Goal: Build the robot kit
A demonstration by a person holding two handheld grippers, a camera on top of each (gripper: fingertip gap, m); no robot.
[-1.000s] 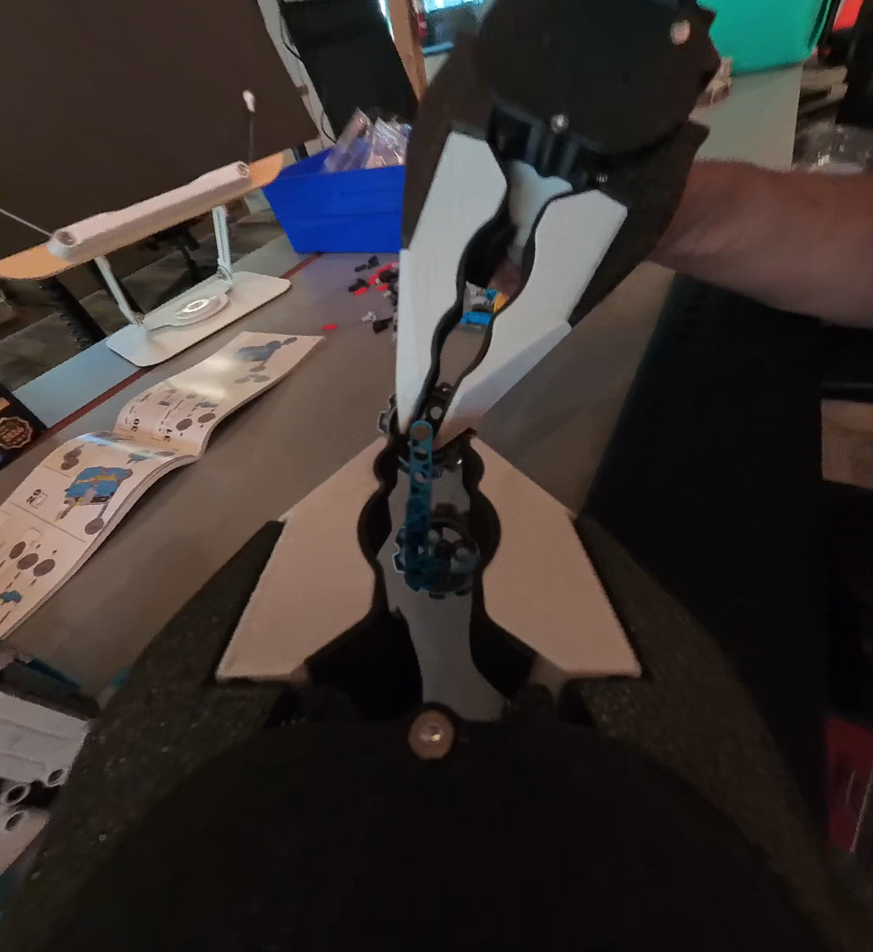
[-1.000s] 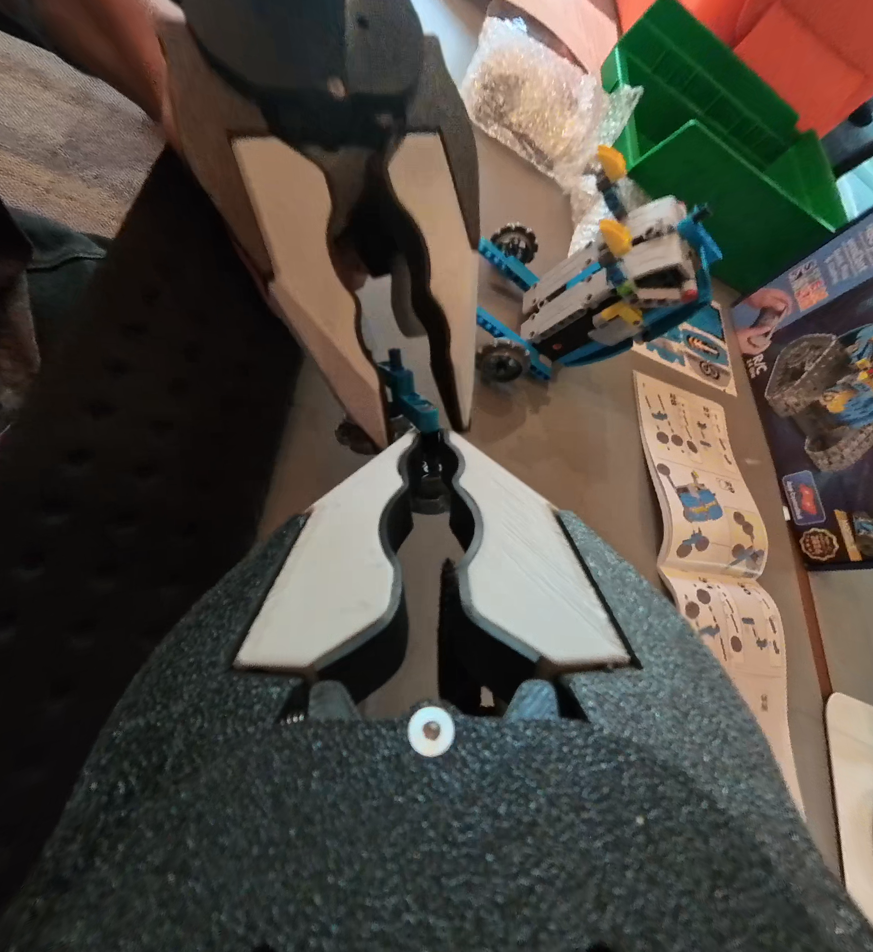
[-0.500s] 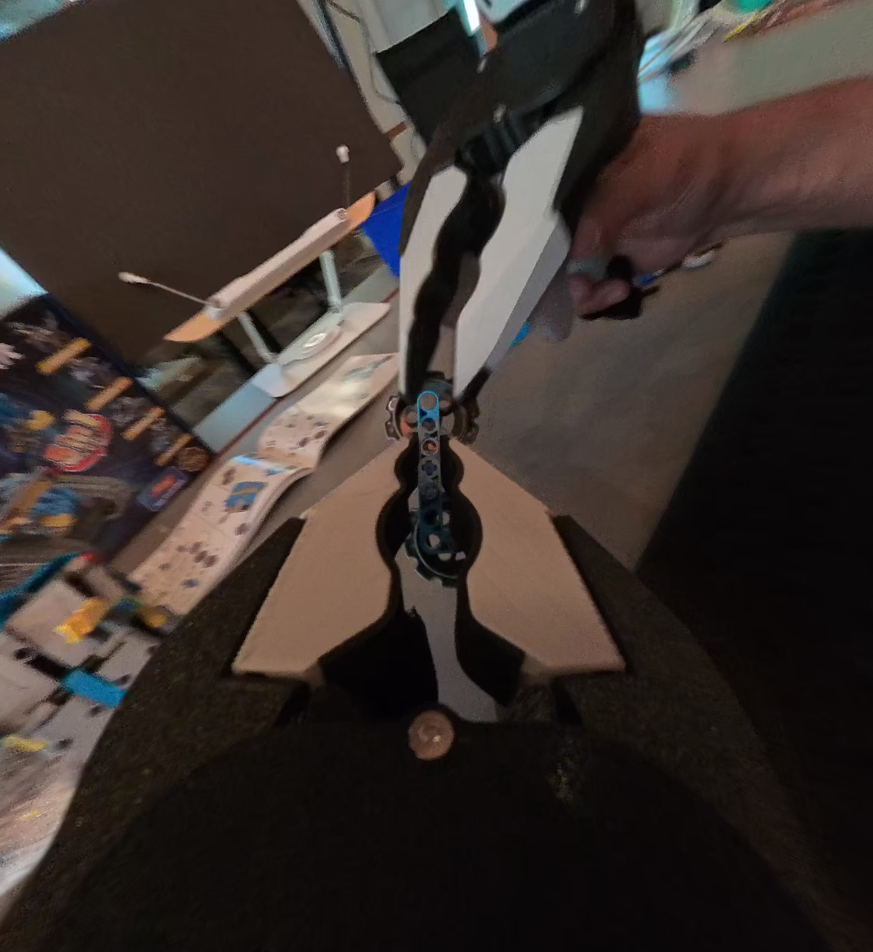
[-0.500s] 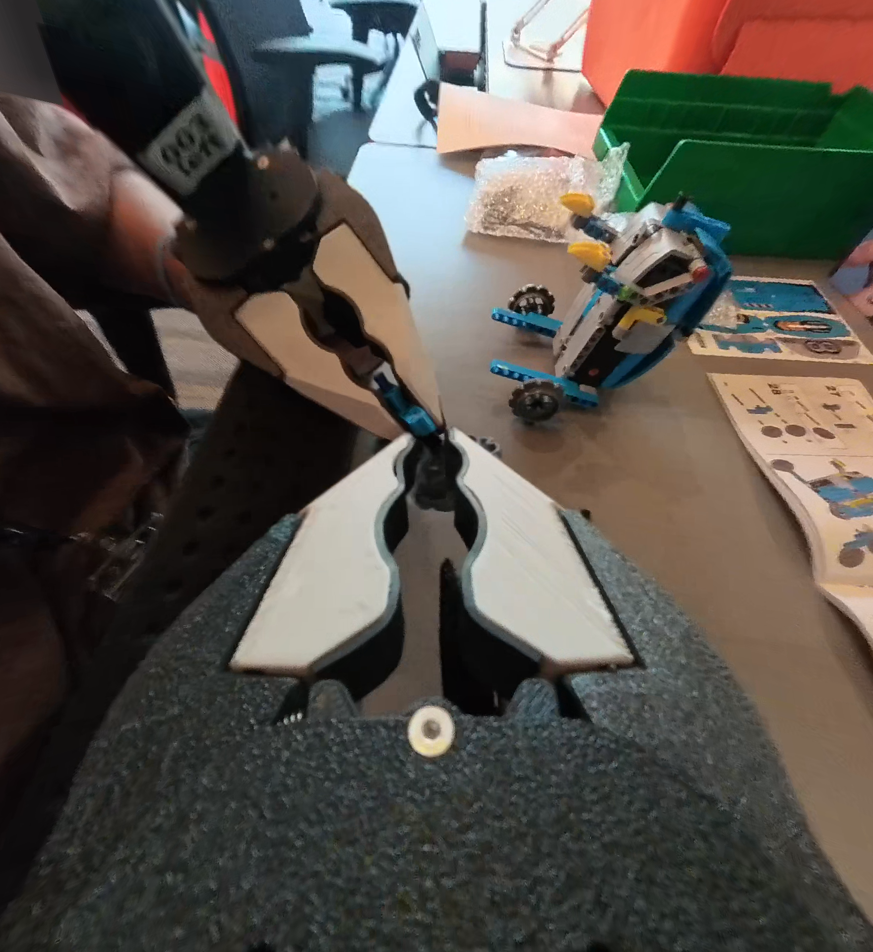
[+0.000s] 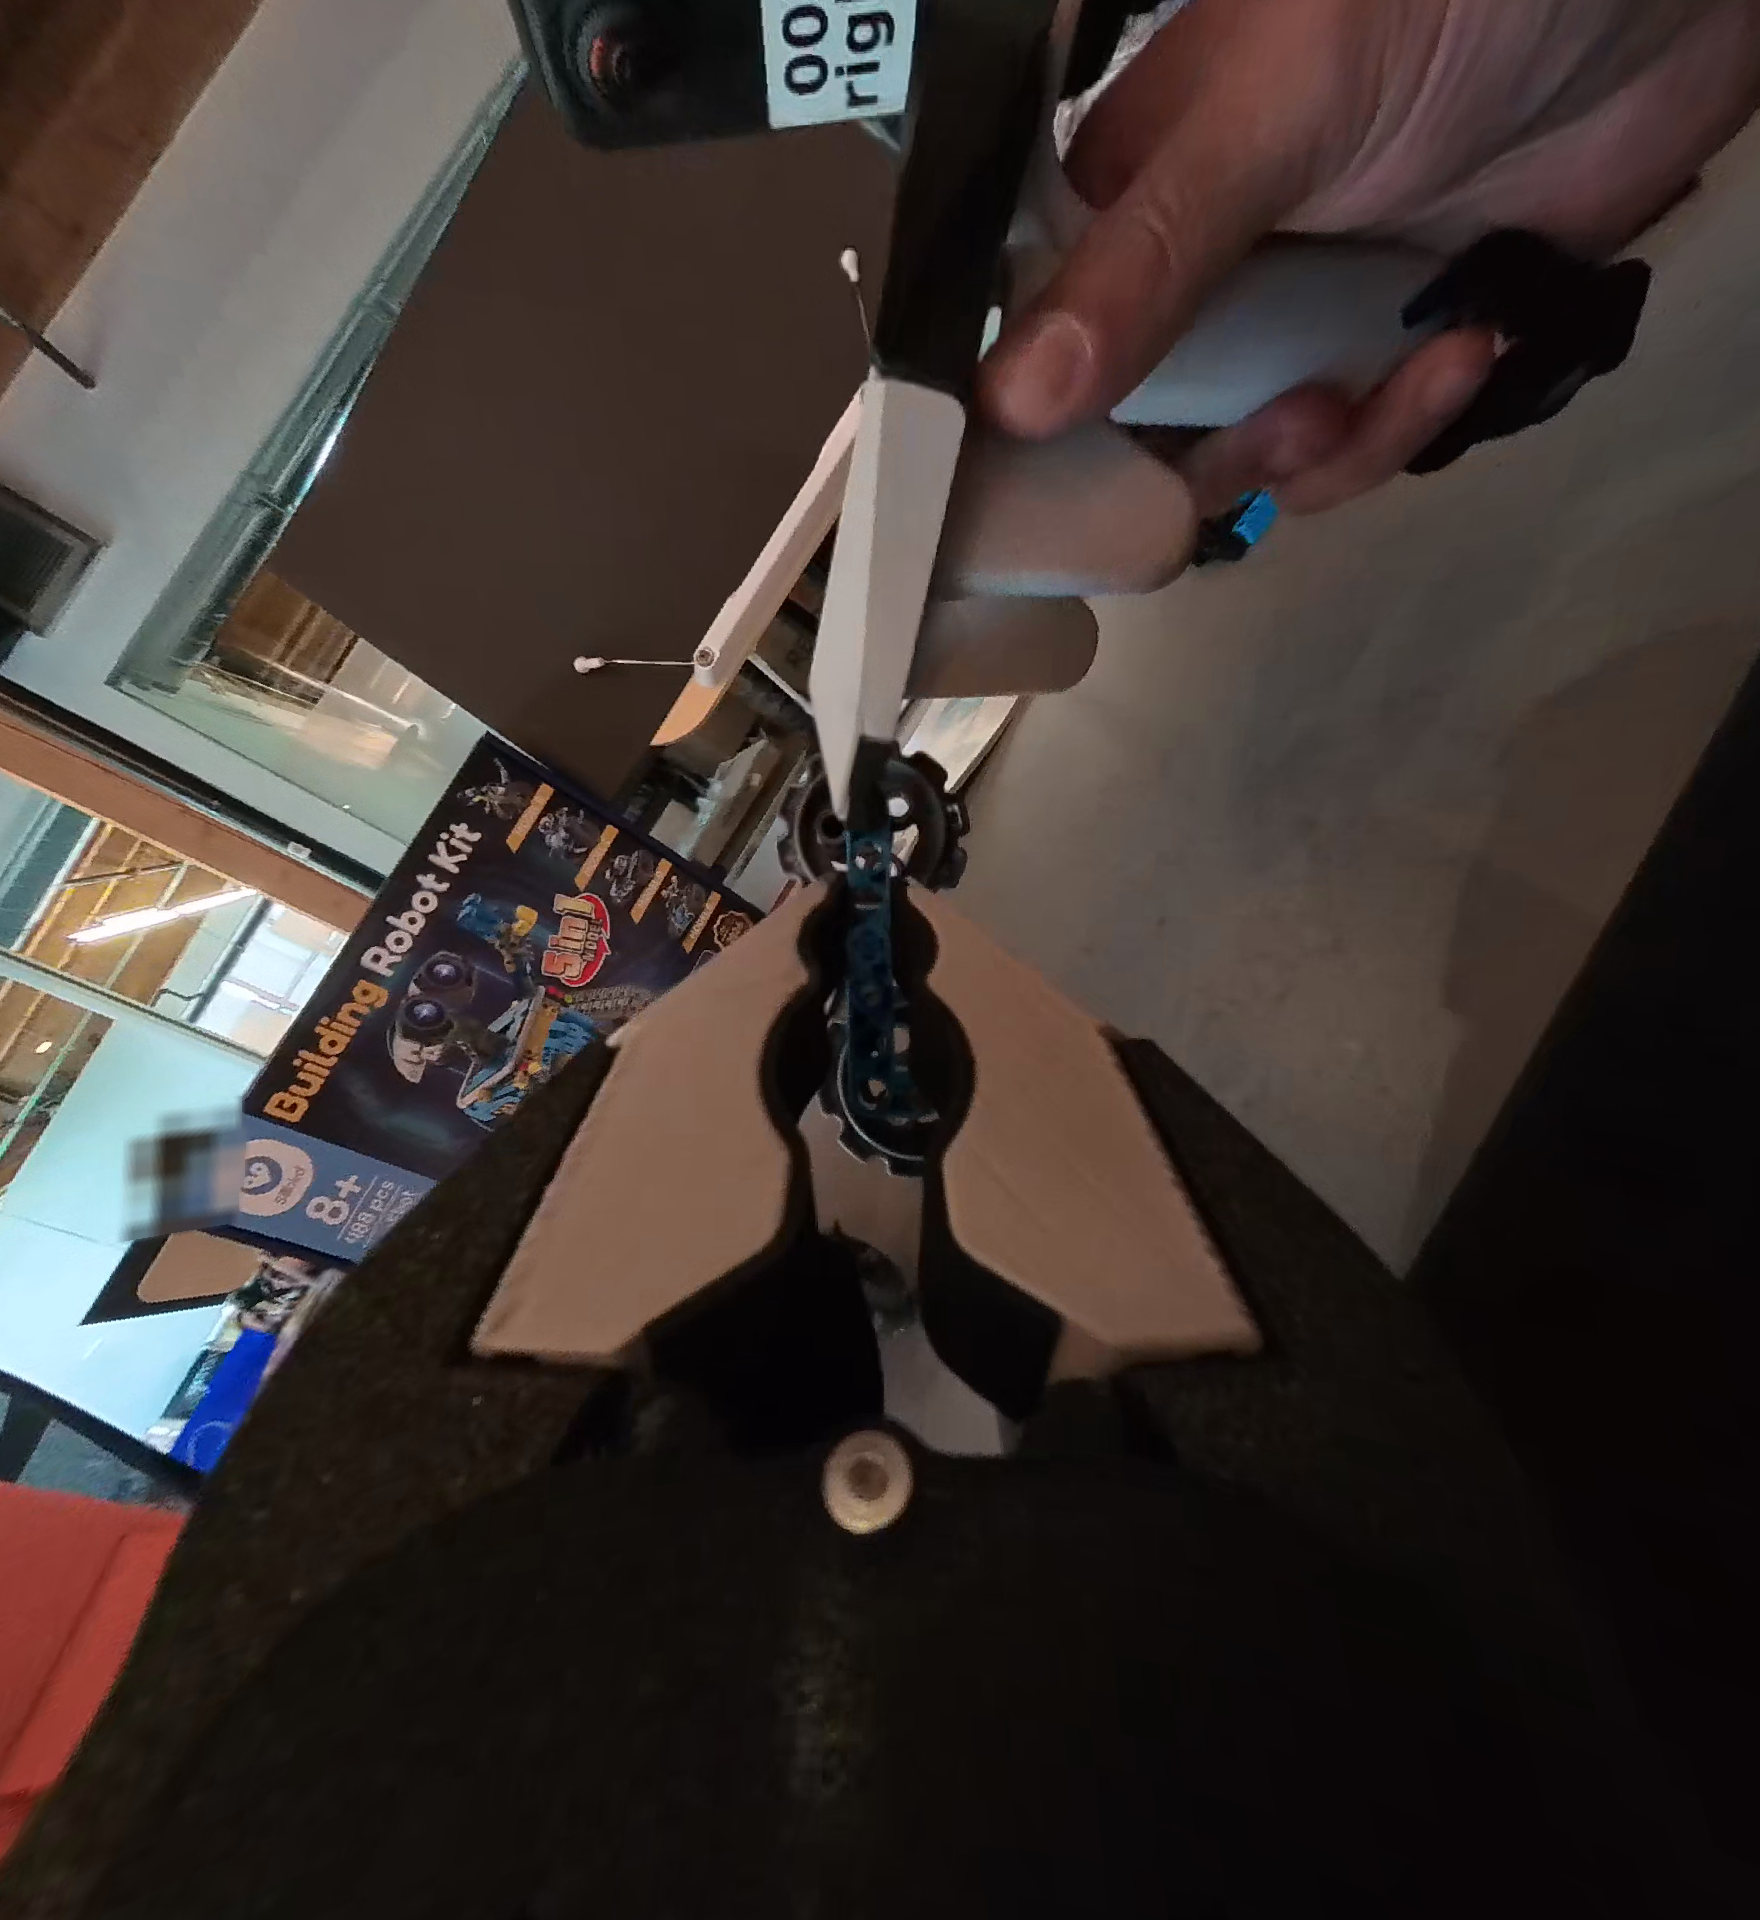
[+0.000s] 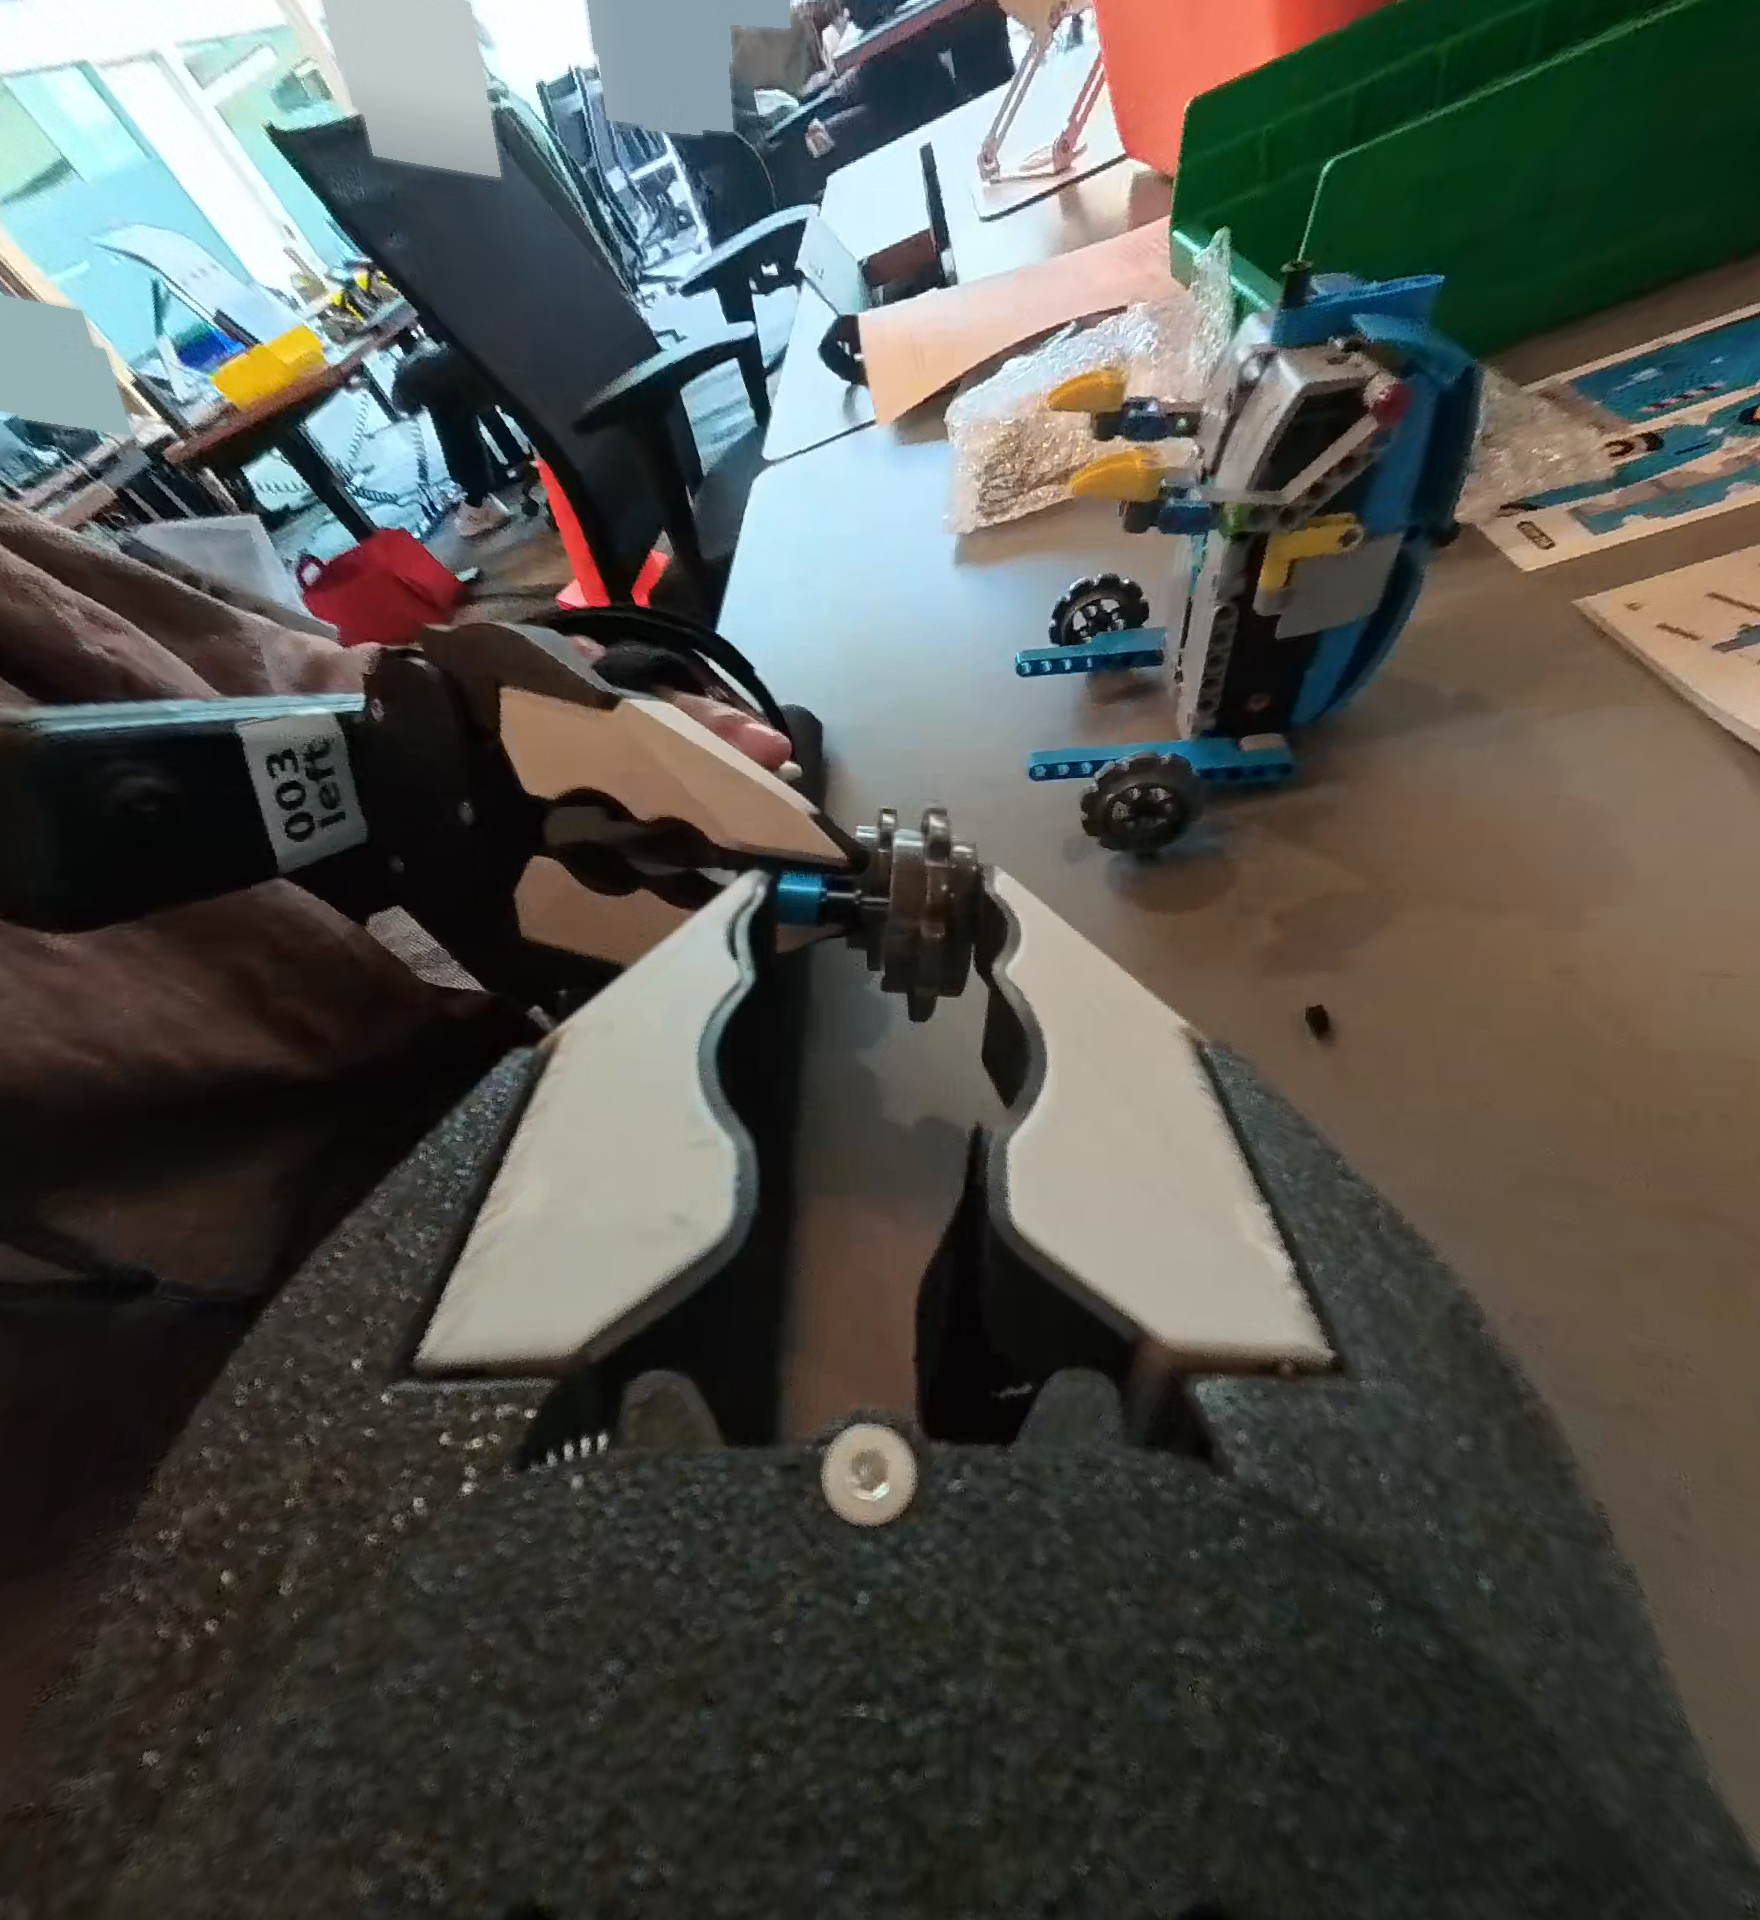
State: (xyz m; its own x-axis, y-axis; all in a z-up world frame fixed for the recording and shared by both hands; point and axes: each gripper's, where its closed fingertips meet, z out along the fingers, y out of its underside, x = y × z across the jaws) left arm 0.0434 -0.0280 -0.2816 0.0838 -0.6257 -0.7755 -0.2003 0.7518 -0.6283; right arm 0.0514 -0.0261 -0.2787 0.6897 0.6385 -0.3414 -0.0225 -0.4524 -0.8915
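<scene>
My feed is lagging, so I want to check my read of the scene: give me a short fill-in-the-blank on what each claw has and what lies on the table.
1. The left claw is shut on a perforated beam coloured ____.
2. The right claw grips a dark toothed ____ at the beam's end.
3. The brick-built vehicle on the table lies on its ____.
4. Behind the vehicle stands a bin coloured ____.

Missing words: blue; wheel; side; green

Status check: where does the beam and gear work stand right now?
Done: the toy vehicle on the table carries two wheeled blue beams. In hand: the left gripper clamps a blue beam; the right gripper pinches the grey gear at its end. Left: this beam remains apart from the vehicle.
</scene>
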